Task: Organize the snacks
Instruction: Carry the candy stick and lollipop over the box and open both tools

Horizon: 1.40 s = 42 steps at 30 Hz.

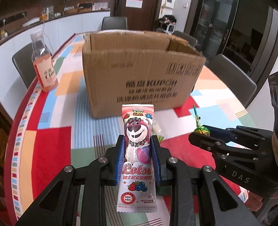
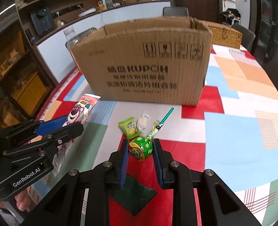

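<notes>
My left gripper (image 1: 138,141) is shut on a pink Lotso snack packet (image 1: 137,158) and holds it upright above the table, in front of an open cardboard box (image 1: 139,79). The packet also shows in the right wrist view (image 2: 78,113). My right gripper (image 2: 140,146) is shut on the head of a green lollipop (image 2: 140,147), whose teal stick points toward the box (image 2: 142,66). The lollipop also shows in the left wrist view (image 1: 202,130). A small green candy packet (image 2: 129,129) and a clear-wrapped white candy (image 2: 142,122) lie on the table just beyond the lollipop.
A bottle of pink drink (image 1: 43,66) stands at the table's left edge, left of the box. A wicker basket (image 2: 225,34) sits behind the box on the right. A dark green packet (image 2: 133,195) lies under my right gripper. Chairs surround the colourful tablecloth (image 2: 233,131).
</notes>
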Each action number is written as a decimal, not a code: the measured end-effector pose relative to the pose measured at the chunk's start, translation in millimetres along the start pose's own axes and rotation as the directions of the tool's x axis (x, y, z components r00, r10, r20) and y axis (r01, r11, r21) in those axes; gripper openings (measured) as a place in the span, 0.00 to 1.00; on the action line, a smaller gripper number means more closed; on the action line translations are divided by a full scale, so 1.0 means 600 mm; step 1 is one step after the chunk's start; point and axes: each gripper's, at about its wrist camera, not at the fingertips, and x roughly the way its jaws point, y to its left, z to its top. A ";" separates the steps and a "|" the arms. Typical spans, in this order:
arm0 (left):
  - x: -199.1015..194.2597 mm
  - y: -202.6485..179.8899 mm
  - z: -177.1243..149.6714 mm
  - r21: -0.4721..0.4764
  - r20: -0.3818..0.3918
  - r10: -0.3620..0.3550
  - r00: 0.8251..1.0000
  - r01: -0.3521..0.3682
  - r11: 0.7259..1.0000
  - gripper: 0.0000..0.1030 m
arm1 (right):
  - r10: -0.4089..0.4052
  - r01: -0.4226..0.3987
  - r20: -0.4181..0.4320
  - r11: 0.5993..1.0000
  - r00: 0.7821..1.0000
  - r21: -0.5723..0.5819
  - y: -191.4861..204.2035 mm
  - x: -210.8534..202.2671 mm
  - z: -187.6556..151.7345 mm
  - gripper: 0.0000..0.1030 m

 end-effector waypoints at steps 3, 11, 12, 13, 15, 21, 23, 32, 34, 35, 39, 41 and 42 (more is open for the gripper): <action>-0.020 -0.007 0.015 0.012 0.042 0.002 0.999 -0.003 1.000 0.26 | -0.003 0.004 0.037 1.000 0.999 -0.011 0.001 -0.019 0.010 0.25; -0.058 -0.024 0.060 0.047 0.141 -0.006 0.990 -0.001 0.999 0.26 | -0.002 0.006 0.137 1.000 0.991 -0.029 -0.001 -0.068 0.043 0.25; -0.062 -0.024 0.064 0.047 0.150 -0.006 0.989 -0.001 0.999 0.26 | -0.003 0.007 0.149 1.000 0.989 -0.030 -0.002 -0.072 0.047 0.25; -0.066 -0.025 0.070 0.046 0.163 -0.007 0.987 0.000 0.999 0.26 | -0.002 0.007 0.158 0.999 0.987 -0.032 -0.002 -0.076 0.051 0.25; -0.074 -0.026 0.084 0.046 0.189 -0.014 0.982 0.006 0.999 0.26 | -0.003 0.009 0.184 0.999 0.983 -0.034 -0.003 -0.086 0.063 0.25; -0.089 -0.030 0.120 0.056 0.245 -0.010 0.969 -0.004 0.998 0.26 | 0.002 0.007 0.245 0.999 0.970 -0.037 -0.006 -0.107 0.099 0.25; -0.088 -0.030 0.131 0.066 0.254 -0.001 0.967 -0.016 0.998 0.26 | 0.005 0.006 0.258 0.999 0.966 -0.044 -0.005 -0.111 0.112 0.25; -0.069 -0.017 0.182 0.063 0.261 0.023 0.965 -0.041 0.997 0.26 | 0.003 0.015 0.300 0.998 0.954 -0.057 -0.008 -0.107 0.171 0.25; -0.062 -0.012 0.192 0.061 0.258 0.030 0.966 -0.047 0.997 0.26 | 0.004 0.013 0.298 0.998 0.954 -0.054 -0.010 -0.101 0.184 0.25; -0.057 -0.009 0.200 0.059 0.257 0.033 0.966 -0.049 0.997 0.26 | 0.004 0.011 0.295 0.999 0.956 -0.051 -0.013 -0.096 0.192 0.25; -0.038 -0.001 0.228 0.054 0.244 0.031 0.969 -0.045 0.997 0.26 | 0.005 0.010 0.278 0.999 0.961 -0.052 -0.020 -0.076 0.218 0.25; -0.027 0.005 0.241 0.051 0.234 0.030 0.972 -0.043 0.998 0.26 | 0.001 0.014 0.268 0.998 0.963 -0.055 -0.023 -0.066 0.232 0.25; -0.021 0.007 0.248 0.050 0.228 0.030 0.973 -0.042 0.998 0.26 | 0.002 0.014 0.264 0.998 0.965 -0.059 -0.023 -0.061 0.237 0.25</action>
